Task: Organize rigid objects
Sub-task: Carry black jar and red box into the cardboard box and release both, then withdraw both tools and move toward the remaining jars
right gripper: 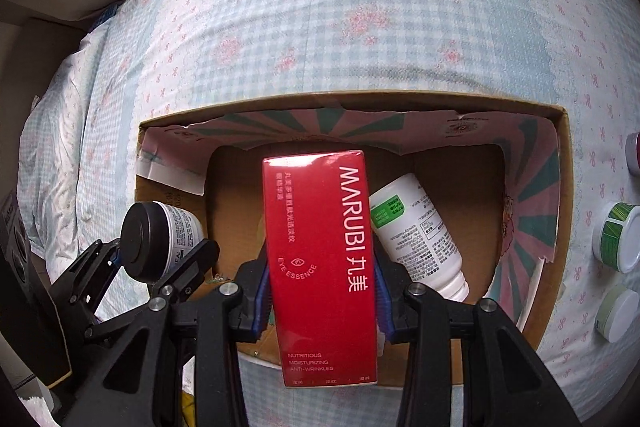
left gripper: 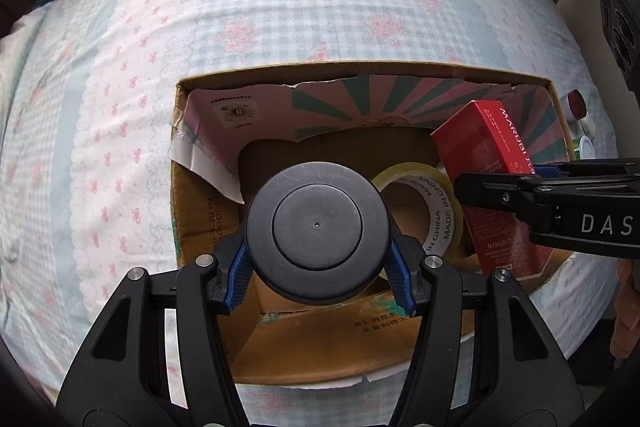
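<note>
- The tall red glossy cardboard box (right gripper: 322, 259) lettered "MARUBI" is standing with its long axis up and down in the right wrist view, its top end pointing away from the camera toward the far wall of the carton; its lower end is hanging in front of the carton's near rim.
- The right tongs (right gripper: 322, 301) are clamping this red box by its two long sides, the blue pads (right gripper: 263, 301) pressing against it.
- In the left wrist view the same red box (left gripper: 490, 163) is leaning over the carton's right part, with the right tongs' black finger (left gripper: 520, 193) crossing and hiding its middle.
- The round black-lidded jar with a white printed label (right gripper: 160, 233) is lying on its side in the left tongs (left gripper: 318, 267), its lid facing back toward the left camera, so only the lid (left gripper: 317, 225) is showing there and the label is hidden.
- The left tongs are gripping that jar across its body, holding it above the open brown cardboard carton (left gripper: 424, 333) sitting on the checked, flower-printed bed cover (left gripper: 280, 7).
- Inside the carton, a roll of clear packing tape (left gripper: 434, 211) is lying partly hidden behind the jar, and a white plastic bottle with a green label (right gripper: 420, 227) is lying tilted, its lower end cut off by the right tongs.
- Right of the carton, small round green-and-white tubs (right gripper: 618, 237) are resting on the cover; their print is too small to read.
</note>
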A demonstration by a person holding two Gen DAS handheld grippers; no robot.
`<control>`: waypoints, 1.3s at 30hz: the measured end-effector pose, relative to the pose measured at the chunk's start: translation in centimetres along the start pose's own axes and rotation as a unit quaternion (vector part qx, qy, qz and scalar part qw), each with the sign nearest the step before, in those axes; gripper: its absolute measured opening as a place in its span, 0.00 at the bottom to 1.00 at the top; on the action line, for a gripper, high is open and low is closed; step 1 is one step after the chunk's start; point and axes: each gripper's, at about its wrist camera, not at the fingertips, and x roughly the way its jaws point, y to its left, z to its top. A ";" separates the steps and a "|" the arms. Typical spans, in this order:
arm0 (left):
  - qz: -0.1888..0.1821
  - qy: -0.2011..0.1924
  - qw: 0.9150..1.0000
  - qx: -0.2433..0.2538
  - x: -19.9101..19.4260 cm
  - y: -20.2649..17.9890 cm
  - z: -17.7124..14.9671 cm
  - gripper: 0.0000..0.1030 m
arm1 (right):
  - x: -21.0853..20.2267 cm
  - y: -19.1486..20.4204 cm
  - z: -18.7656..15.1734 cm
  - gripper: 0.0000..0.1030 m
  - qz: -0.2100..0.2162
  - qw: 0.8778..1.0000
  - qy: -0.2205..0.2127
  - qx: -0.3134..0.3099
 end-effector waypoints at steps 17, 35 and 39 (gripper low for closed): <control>0.000 -0.019 1.000 0.024 -3.2 0.6 -0.9 1.00 | -1.4 -0.9 0.8 1.00 0.015 0.997 -0.030 0.065; 0.001 -0.081 0.997 -0.009 -12.0 2.6 -3.6 1.00 | -8.1 2.0 -4.0 1.00 -0.004 0.996 -0.069 0.051; 0.004 -0.104 0.994 -0.008 -15.4 2.5 -4.8 1.00 | -11.2 3.4 -5.8 1.00 -0.024 0.996 -0.083 0.034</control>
